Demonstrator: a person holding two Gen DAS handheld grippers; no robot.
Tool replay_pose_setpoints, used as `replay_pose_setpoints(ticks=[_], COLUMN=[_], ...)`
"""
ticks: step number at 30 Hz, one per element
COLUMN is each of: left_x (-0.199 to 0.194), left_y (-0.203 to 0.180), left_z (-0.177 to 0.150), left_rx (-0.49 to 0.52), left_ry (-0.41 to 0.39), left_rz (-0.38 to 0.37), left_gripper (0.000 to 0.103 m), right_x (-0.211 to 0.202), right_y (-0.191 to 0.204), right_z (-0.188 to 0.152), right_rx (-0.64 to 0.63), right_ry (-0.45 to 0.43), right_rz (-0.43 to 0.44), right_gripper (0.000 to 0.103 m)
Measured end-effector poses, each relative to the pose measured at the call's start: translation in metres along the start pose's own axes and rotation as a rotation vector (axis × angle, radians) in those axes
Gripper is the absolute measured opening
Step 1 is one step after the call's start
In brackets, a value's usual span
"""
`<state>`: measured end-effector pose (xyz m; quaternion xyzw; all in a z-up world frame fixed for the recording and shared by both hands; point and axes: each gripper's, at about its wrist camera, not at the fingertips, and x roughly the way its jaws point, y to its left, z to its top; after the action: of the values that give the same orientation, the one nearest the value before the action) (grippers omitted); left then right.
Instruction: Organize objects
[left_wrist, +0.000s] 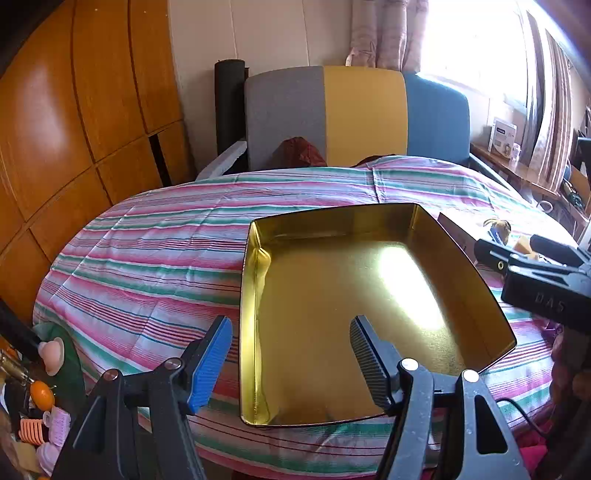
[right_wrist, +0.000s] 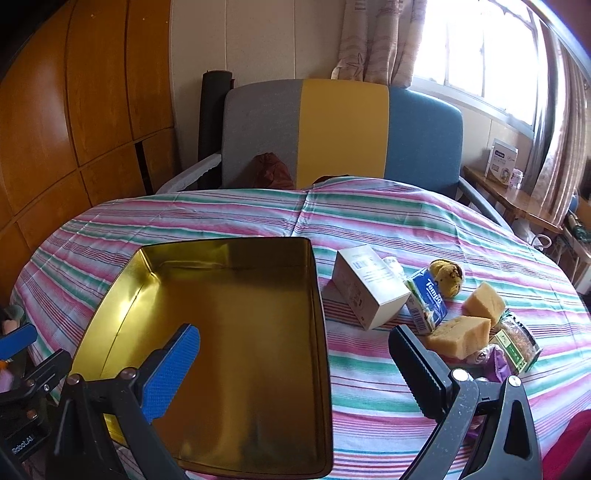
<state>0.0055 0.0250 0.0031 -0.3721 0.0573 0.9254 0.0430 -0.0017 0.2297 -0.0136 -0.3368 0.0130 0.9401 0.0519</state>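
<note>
An empty gold metal tin lies open on the striped tablecloth; it also shows in the right wrist view. My left gripper is open, its jaws straddling the tin's near left wall. My right gripper is open above the tin's right rim. To the tin's right lie a white box, a blue Tempo tissue pack, a yellow plush toy, two yellow sponges, a green-labelled packet and a purple item.
The round table has a striped cloth. A grey, yellow and blue chair stands behind it. Wooden cabinets are at the left. Small toys and clutter lie low at the left. A shelf with a box is at the right.
</note>
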Motion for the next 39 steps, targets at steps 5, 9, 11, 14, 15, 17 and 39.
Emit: replay_pose_setpoints(ticks=[5,9,11,14,15,17,39], left_x=[0.002,0.004,0.004,0.006,0.006,0.008,0.067], left_y=[-0.005,-0.012,-0.014,-0.019,-0.020,-0.025,-0.160], left_z=[0.003,0.007,0.009,0.013,0.014,0.016,0.104], left_rx=[0.020,0.038,0.045,0.052,0.055,0.061,0.104], left_ry=[0.004,0.006,0.007,0.009,0.009,0.012,0.254], left_rz=[-0.006,-0.014,-0.020,-0.034,-0.038,-0.051,-0.474], left_gripper=[0.067,0.067,0.067,0.067,0.067,0.067,0.076], right_x=[-0.001,-0.002,-0.002,-0.003,-0.004,-0.004,0.024], right_y=[-0.010,-0.020,-0.028,-0.043,-0.049,-0.062,-0.262], right_z=[0.004,0.008,0.011,0.016,0.019,0.023,0.013], right_rx=[-0.002,0.009,0.015,0.032,0.035,0.037,0.280], right_ry=[-0.010,-0.016,-0.021,-0.027,-0.029,-0.034,-0.015], right_rz=[-0.010,-0.019,-0.028,-0.043,-0.052,-0.075,-0.228], right_gripper=[0.103,0.103,0.103,0.103,0.103,0.103,0.103])
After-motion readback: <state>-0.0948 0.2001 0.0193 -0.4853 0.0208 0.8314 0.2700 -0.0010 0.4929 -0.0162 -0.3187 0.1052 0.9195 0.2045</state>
